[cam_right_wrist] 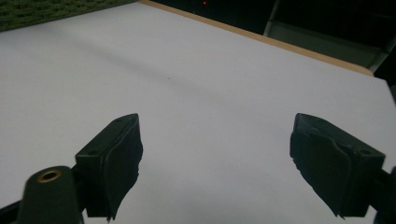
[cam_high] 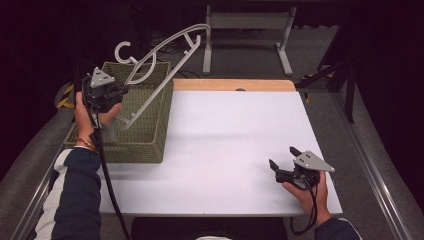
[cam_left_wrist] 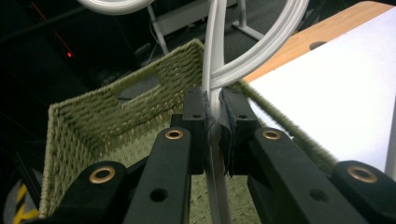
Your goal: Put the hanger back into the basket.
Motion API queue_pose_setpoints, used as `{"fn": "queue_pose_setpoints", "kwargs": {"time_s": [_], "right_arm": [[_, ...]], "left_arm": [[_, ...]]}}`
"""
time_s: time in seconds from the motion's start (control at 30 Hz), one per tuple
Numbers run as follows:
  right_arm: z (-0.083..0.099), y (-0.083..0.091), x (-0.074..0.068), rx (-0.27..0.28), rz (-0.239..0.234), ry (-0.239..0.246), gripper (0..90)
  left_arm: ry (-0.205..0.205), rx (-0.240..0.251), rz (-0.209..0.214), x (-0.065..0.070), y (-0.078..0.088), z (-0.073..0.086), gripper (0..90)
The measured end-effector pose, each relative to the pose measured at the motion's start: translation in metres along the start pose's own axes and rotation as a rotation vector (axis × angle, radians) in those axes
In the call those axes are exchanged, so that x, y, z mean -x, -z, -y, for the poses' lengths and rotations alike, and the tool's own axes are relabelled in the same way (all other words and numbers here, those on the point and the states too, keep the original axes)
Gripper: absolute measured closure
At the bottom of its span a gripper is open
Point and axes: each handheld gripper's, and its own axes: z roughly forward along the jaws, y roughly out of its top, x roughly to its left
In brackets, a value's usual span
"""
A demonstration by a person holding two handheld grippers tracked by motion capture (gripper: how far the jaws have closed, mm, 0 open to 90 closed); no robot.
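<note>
One grey plastic clothes hanger [cam_high: 159, 65] is the thing in hand: the left gripper [cam_left_wrist: 214, 116] has its jaws pressed together on a thin bar near the hanger's lower end, and the pads [cam_left_wrist: 232, 122] pinch it from both sides. The hanger rides tilted above the woven green basket [cam_high: 150, 135], hook up and towards the back, its long arm reaching out past the basket's far corner. Holding it low on the bar probably keeps the wide frame clear of the basket walls, whether it is going in or coming out, which I cannot tell. The right gripper [cam_high: 286, 162] rests low at the near right of the table, jaws spread wide with nothing between them, likely kept out of the way. The basket sits at the left edge of a white tabletop [cam_high: 235, 145] with a strip of bare wood [cam_high: 235, 85] along its far side. Beyond it the room is dark, with a pale metal stand [cam_high: 247, 30] on the grey floor
</note>
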Motion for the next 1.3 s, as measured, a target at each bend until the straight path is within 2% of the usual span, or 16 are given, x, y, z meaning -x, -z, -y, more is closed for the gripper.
{"fn": "queue_pose_setpoints", "kwargs": {"time_s": [0.03, 0.13, 0.2, 0.37, 0.5, 0.77, 0.83, 0.9, 0.97, 1.0, 1.13, 1.3], "right_arm": [[0.000, 0.000, 0.001, -0.006, -0.006, -0.012, 17.4], [0.001, -0.001, 0.000, -0.012, 0.009, 0.010, 17.4], [0.001, -0.001, 0.000, -0.016, 0.014, 0.022, 17.4], [0.001, -0.002, -0.003, -0.018, 0.010, 0.045, 17.4], [0.001, -0.003, -0.004, -0.026, 0.009, 0.055, 17.4], [0.000, -0.003, -0.006, -0.028, 0.010, 0.071, 17.4], [0.000, -0.003, -0.006, -0.027, 0.010, 0.071, 17.4], [0.000, -0.003, -0.006, -0.028, 0.011, 0.071, 17.4], [0.000, -0.002, -0.006, -0.024, 0.011, 0.070, 17.4], [0.000, -0.002, -0.006, -0.022, 0.013, 0.068, 17.4], [-0.001, -0.001, -0.007, -0.016, 0.011, 0.071, 17.4], [-0.001, -0.002, -0.007, -0.018, 0.008, 0.074, 17.4]], "left_arm": [[-0.005, -0.010, -0.006, -0.005, -0.001, 0.002, 81.5], [0.001, -0.029, -0.009, -0.011, -0.004, 0.007, 81.5], [0.013, -0.055, -0.022, -0.018, -0.007, 0.017, 81.5], [0.019, -0.082, -0.032, -0.022, -0.010, 0.028, 81.4], [-0.013, -0.129, -0.057, -0.022, -0.014, 0.033, 81.4], [0.038, -0.150, -0.079, -0.033, -0.019, 0.044, 81.0], [0.044, -0.156, -0.064, -0.035, -0.020, 0.046, 80.7], [0.056, -0.166, -0.089, -0.036, -0.022, 0.047, 80.0], [0.071, -0.178, -0.086, -0.037, -0.025, 0.050, 79.4], [0.073, -0.186, -0.087, -0.037, -0.026, 0.052, 79.3], [0.032, -0.201, -0.110, -0.032, -0.026, 0.049, 78.2], [0.037, -0.182, -0.123, -0.030, -0.024, 0.047, 73.9]]}}
